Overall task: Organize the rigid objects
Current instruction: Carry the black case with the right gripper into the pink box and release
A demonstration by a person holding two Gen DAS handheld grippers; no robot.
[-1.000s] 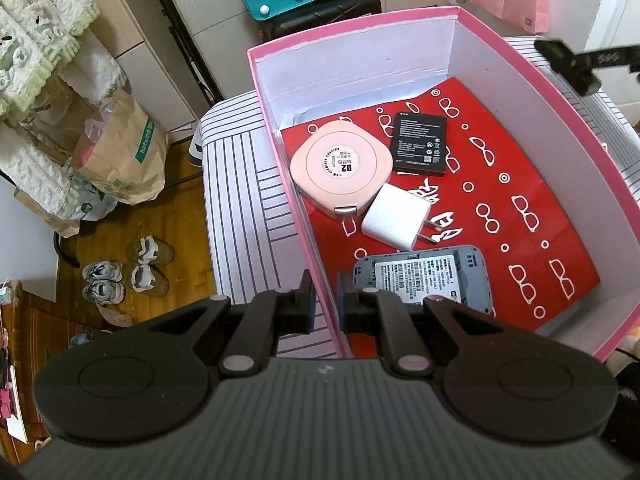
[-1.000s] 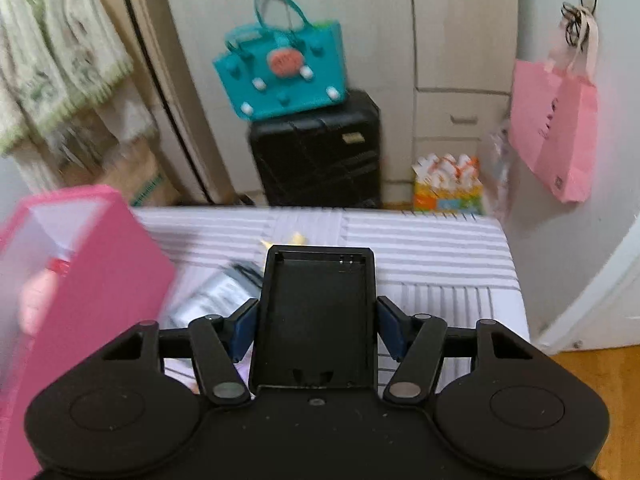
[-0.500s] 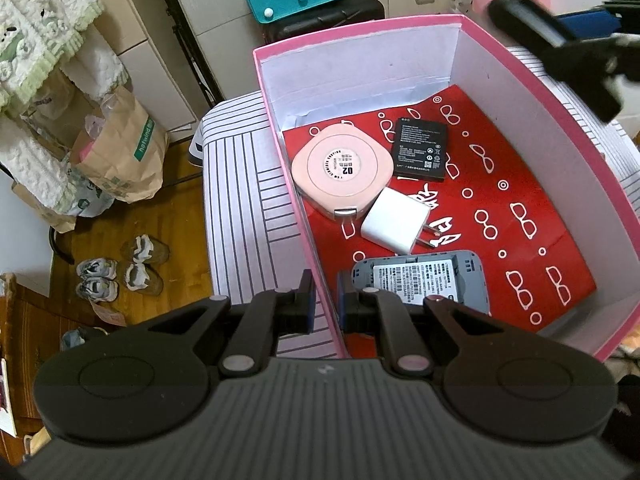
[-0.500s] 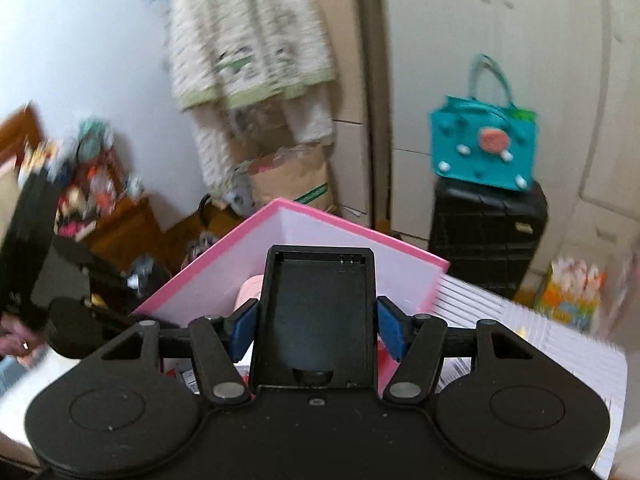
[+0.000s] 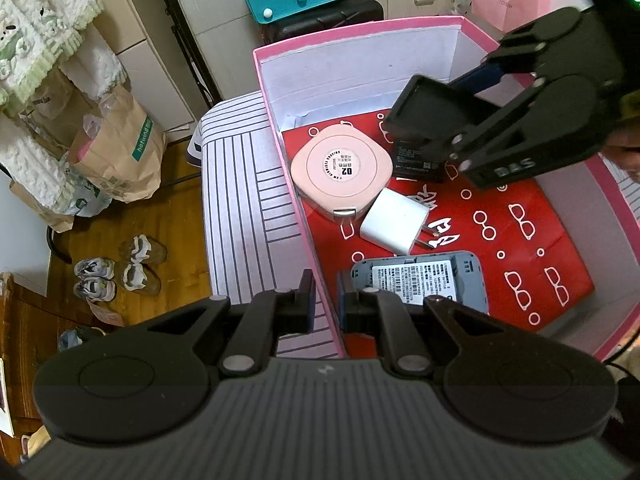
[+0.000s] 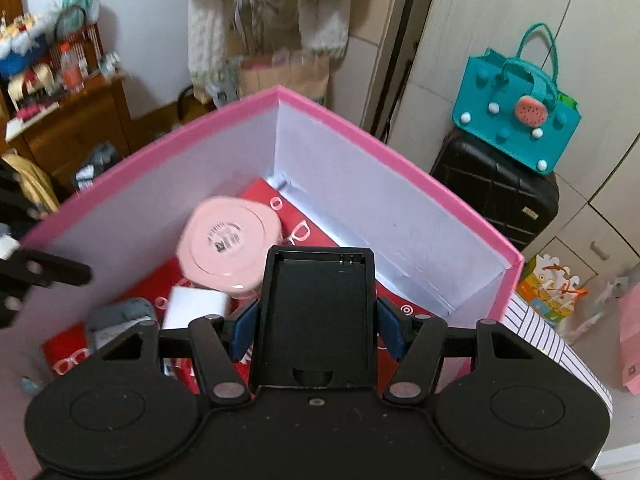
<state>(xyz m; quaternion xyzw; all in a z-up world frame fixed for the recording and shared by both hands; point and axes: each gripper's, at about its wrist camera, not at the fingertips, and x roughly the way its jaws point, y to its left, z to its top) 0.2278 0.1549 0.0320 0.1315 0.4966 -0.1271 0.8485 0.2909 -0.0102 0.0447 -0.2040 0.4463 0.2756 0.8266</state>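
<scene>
The right gripper (image 6: 316, 334) is clamped on a black tray-like shell (image 6: 318, 322), blue pads against its two long sides, and holds it over the pink box (image 5: 400, 28), above the far end of the red lining and over the black battery (image 5: 416, 162). The left gripper (image 5: 325, 300) is pinched shut on the box's left wall near its near corner, steadying it. To set the shell down well, I would lower it toward the bare red lining along the right wall, clear of the pink round case (image 5: 340, 170), the white charger (image 5: 394, 220) and the grey device (image 5: 420, 280) lined along the left wall, bring it level just above the floor, and only then open the jaws; dropping it from here would probably knock the battery. A second ago the right gripper was out over the striped table with the shell already in its grip; now it hangs inside the box's outline, while the left has not shifted. Whether the shell touches anything below, I cannot tell.
</scene>
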